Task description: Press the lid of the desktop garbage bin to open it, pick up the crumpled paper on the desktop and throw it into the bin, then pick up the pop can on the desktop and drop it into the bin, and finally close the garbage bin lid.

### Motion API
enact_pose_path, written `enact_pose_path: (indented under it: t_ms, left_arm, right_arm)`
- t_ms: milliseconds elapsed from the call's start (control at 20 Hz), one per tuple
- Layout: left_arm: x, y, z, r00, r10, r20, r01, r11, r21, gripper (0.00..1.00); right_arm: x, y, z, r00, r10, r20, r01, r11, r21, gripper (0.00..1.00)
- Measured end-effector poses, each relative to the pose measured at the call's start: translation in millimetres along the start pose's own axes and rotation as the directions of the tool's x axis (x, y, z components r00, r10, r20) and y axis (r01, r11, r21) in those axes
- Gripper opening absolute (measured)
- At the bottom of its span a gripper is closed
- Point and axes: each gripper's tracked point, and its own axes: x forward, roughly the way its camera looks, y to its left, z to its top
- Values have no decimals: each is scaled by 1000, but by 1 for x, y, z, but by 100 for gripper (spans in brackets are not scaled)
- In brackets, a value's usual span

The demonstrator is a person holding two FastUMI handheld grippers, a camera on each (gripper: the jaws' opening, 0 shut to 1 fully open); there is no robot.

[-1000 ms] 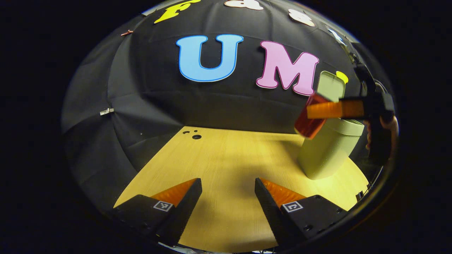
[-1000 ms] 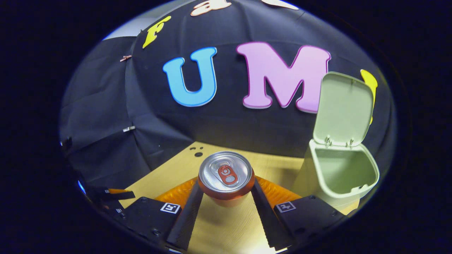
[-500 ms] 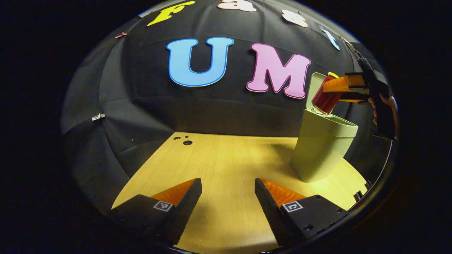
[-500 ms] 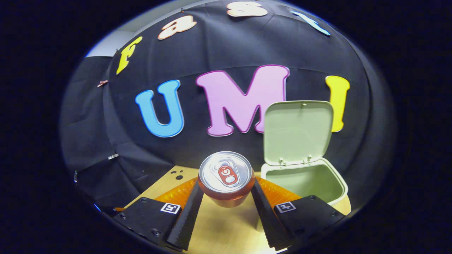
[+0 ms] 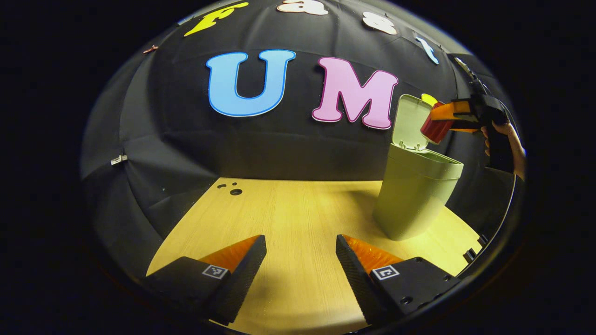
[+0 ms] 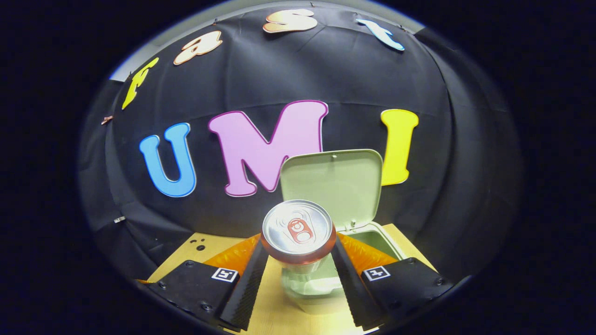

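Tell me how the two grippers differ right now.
The right gripper is shut on the pop can, above the garbage bin; the left gripper is open, holding nothing. The right gripper is raised near the open lid; the left hovers low over the table.

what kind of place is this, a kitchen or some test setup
Most likely a staged recording booth, not a kitchen: a black cloth wall backs a bare wooden table that carries a small bin with its lid up, and handheld tongs hold a can over it.
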Motion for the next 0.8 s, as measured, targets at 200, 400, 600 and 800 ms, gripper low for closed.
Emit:
enact_pose_path:
  t_ms: [200, 400, 600, 800]
  left_arm:
    - [-8, 14, -5, 1000, 2, -3, -2, 1000, -7, 96]
    - [-13, 31, -20, 1000, 15, -13, -15, 1000, 6, 96]
    - [-24, 44, -31, 998, 45, -31, -45, 999, 6, 96]
    - [-35, 45, -31, 999, 40, -24, -39, 999, 33, 96]
  right_arm:
    - [11, -19, -6, 998, -70, 1, 70, 997, -29, 82]
    - [19, -30, -22, 993, -113, -18, 112, 993, -44, 82]
    - [20, -31, -42, 990, -130, -52, 126, 989, -74, 82]
    - [21, -30, -53, 987, -147, -69, 141, 986, -90, 84]
